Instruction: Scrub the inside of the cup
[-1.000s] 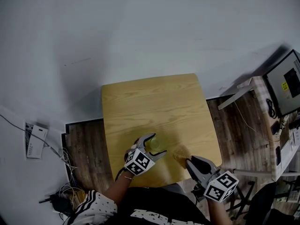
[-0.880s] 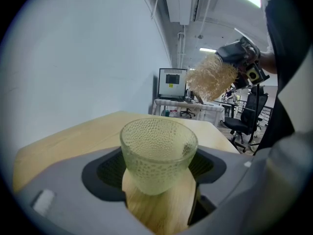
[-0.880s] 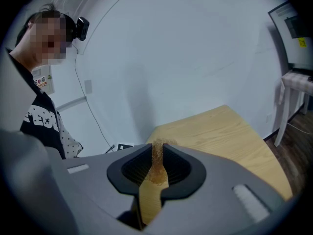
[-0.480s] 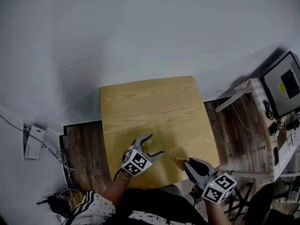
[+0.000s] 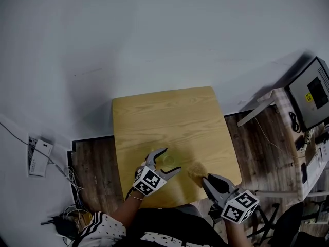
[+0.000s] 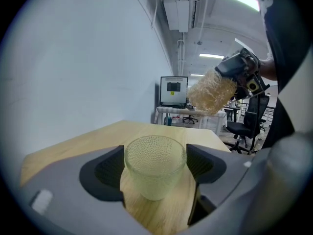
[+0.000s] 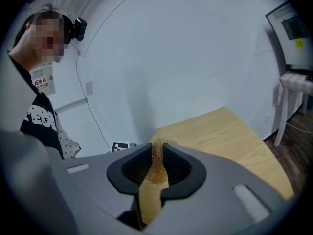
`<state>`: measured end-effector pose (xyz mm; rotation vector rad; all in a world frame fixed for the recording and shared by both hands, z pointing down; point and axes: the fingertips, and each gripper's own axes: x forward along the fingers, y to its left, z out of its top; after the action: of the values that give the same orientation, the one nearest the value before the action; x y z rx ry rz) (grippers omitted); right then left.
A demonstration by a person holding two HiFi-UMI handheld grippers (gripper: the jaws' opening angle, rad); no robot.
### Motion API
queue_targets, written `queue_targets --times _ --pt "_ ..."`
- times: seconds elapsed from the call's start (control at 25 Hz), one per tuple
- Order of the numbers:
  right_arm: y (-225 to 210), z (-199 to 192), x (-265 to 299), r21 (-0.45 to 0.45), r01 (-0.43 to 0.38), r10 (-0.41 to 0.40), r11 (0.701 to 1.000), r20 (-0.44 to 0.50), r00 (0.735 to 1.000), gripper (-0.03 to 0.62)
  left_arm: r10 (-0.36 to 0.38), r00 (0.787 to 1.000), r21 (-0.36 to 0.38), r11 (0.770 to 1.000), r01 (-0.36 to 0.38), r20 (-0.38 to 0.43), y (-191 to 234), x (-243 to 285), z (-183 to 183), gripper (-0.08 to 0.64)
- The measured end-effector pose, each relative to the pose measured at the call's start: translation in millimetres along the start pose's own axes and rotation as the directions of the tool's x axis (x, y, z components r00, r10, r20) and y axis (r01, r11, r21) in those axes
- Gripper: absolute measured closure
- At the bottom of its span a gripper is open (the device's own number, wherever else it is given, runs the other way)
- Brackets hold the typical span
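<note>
Barely shifted since a second ago, our left gripper (image 5: pixel 171 160) clasps the glass cup (image 6: pixel 155 165) standing on the table (image 5: pixel 169 112), while our right gripper (image 5: pixel 204 178) pinches the scrubber (image 5: pixel 196 169) beside it.

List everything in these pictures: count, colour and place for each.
table: one, light wood, centre of the head view, against the wall
cup: one, clear pale green with a dimpled surface, near the table's front edge
scrubber: one, golden tan mesh, to the right of the cup
monitor: one, dark screen, far right
side table: one, white, under the monitor
office chair: one, black, on the floor near the side table
cables: a tangle, dark, on the floor left of the table
left gripper: one, grey, jaws on either side of the cup
right gripper: one, grey, jaws clamped on the scrubber
</note>
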<state>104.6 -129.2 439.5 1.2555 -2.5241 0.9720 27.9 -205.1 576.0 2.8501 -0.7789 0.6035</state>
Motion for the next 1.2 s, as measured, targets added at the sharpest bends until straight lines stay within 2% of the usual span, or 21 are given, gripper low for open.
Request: queue_targets --times 0.44,0.68,0.88,1.08,1.2 --pt "-8.1 4.1 2.6 0.010 -0.036 0.035 0.999 0.041 0.999 0.514 0.065 0.996 -0.006 0.998 -0.065 0.063 -1.1 -29.6 31.8 0.186" --pt "-11.5 9.0 4.3 0.000 -0.056 0.056 0.998 0.052 0.997 0.514 0.115 0.989 -0.007 0.993 -0.115 0.098 -2.5 -48.4 50.7 0.326" --pt "-15.5 14.7 6.0 -0.008 -0.078 0.078 0.997 0.077 0.994 0.514 0.174 0.977 -0.002 0.985 -0.175 0.125 -0.8 -60.0 66.4 0.512" --pt "-15.5 22.7 9.3 -0.017 -0.098 0.100 0.995 0.089 0.991 0.513 0.212 0.968 0.001 0.977 -0.214 0.137 3.6 -71.2 77.2 0.558" --pt "-16.6 25.1 13.4 -0.027 -0.117 0.119 0.993 0.094 0.988 0.514 0.214 0.966 0.005 0.976 -0.217 0.144 3.7 -77.2 85.3 0.558"
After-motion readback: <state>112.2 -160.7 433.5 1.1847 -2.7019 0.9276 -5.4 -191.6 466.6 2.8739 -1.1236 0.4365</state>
